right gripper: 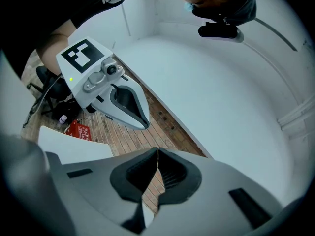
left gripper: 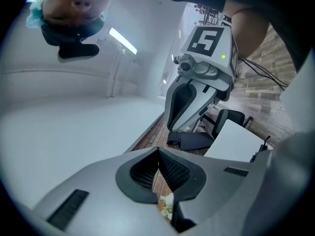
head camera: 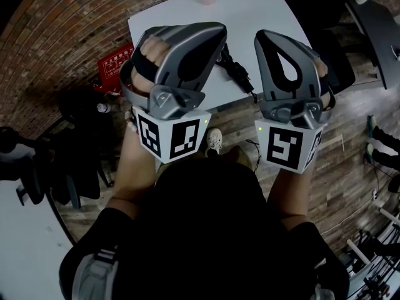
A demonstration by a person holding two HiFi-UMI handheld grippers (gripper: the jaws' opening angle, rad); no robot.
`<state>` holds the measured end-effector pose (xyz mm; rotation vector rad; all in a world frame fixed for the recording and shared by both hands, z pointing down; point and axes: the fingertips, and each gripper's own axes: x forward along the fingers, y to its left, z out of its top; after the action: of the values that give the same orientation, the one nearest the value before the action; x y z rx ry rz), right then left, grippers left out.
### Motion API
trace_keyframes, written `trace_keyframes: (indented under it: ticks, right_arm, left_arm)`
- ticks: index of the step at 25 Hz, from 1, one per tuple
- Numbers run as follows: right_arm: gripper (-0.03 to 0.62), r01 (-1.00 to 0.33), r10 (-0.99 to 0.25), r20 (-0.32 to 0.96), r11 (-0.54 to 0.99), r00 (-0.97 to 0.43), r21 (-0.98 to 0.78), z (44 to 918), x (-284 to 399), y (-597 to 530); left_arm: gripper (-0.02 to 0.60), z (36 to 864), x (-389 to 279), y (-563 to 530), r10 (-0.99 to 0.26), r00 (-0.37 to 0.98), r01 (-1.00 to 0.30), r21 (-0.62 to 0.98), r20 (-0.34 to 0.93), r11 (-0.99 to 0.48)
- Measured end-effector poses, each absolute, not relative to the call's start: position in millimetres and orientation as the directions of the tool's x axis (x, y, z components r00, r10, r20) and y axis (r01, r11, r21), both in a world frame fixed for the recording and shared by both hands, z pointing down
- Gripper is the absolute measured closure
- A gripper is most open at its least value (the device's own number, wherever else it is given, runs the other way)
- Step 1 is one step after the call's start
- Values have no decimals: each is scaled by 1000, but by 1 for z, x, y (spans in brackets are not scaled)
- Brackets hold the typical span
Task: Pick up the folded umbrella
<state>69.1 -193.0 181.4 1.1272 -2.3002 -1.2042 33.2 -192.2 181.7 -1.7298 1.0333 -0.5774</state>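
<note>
While the person holds both level and side by side over the white table's (head camera: 269, 11) near edge, the left gripper (left gripper: 158, 154) and the right gripper (right gripper: 157, 154) are closed and empty. The folded umbrella (head camera: 236, 72) lies on the table. The print on the red box (head camera: 115, 67) beside the table is unreadable.

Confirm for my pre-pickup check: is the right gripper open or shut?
Shut: in its own view the right gripper has its jaws meeting along a thin line, with nothing held between them.

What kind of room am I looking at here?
Probably an office or a workshop room, seen from above: a white table stands on a brick floor, with a black office chair beside it.
</note>
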Motion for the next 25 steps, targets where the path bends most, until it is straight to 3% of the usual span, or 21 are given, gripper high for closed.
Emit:
trace_keyframes:
  ticks: [25]
  right_arm:
    - [563, -510, -760, -21, 414, -649, 754, 199, 50, -198]
  left_arm:
    - [568, 196, 18, -197, -850, 523, -372, -912, -54, -171]
